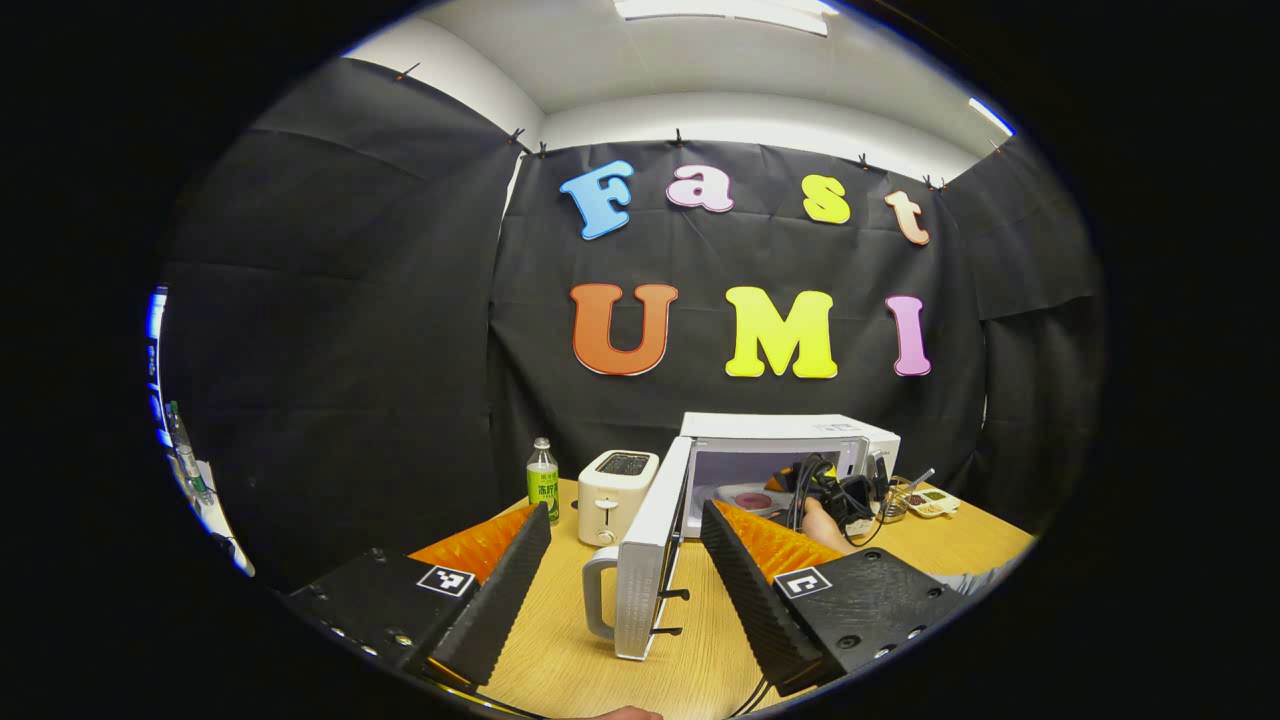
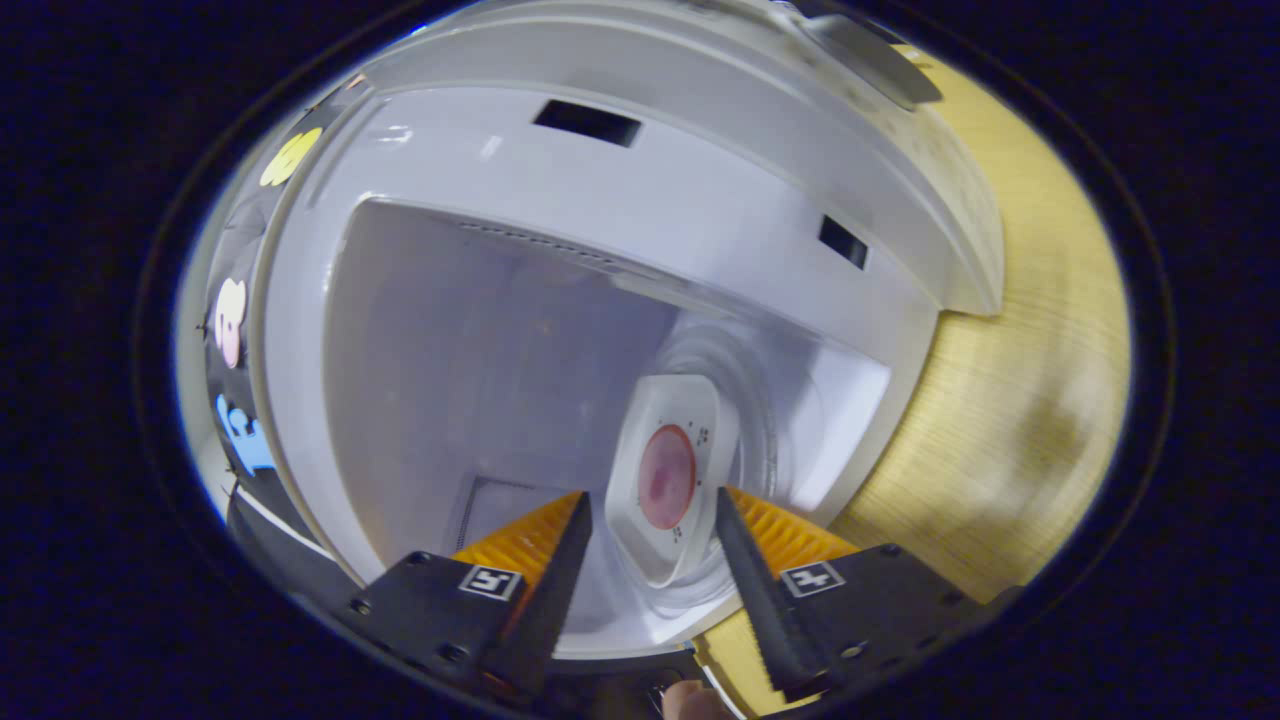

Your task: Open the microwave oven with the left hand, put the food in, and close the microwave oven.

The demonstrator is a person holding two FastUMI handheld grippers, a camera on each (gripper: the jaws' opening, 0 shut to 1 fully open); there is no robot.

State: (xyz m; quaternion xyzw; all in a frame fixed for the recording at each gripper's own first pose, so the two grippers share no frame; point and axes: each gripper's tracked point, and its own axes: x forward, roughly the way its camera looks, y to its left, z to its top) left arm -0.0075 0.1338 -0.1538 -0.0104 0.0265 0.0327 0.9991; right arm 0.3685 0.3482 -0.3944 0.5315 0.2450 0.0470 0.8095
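The white microwave (image 1: 790, 432) stands on the wooden table with its door (image 1: 645, 560) swung wide toward me, handle (image 1: 598, 595) on the near edge. My left gripper (image 1: 626, 512) is open, a finger on either side of the door and not touching it. At the oven's mouth a hand holds my right gripper (image 1: 835, 495). Inside, a white plate with a round pink food item (image 2: 665, 475) lies on the glass turntable (image 2: 760, 400); that plate (image 1: 750, 497) is also in the left gripper view. My right gripper (image 2: 651, 498) is open, its fingertips flanking the plate's near end.
A white toaster (image 1: 615, 490) and a green-labelled bottle (image 1: 542, 480) stand left of the microwave. A small tray of dishes (image 1: 928, 502) sits to its right. Bare wooden tabletop (image 1: 560, 660) lies in front of the door.
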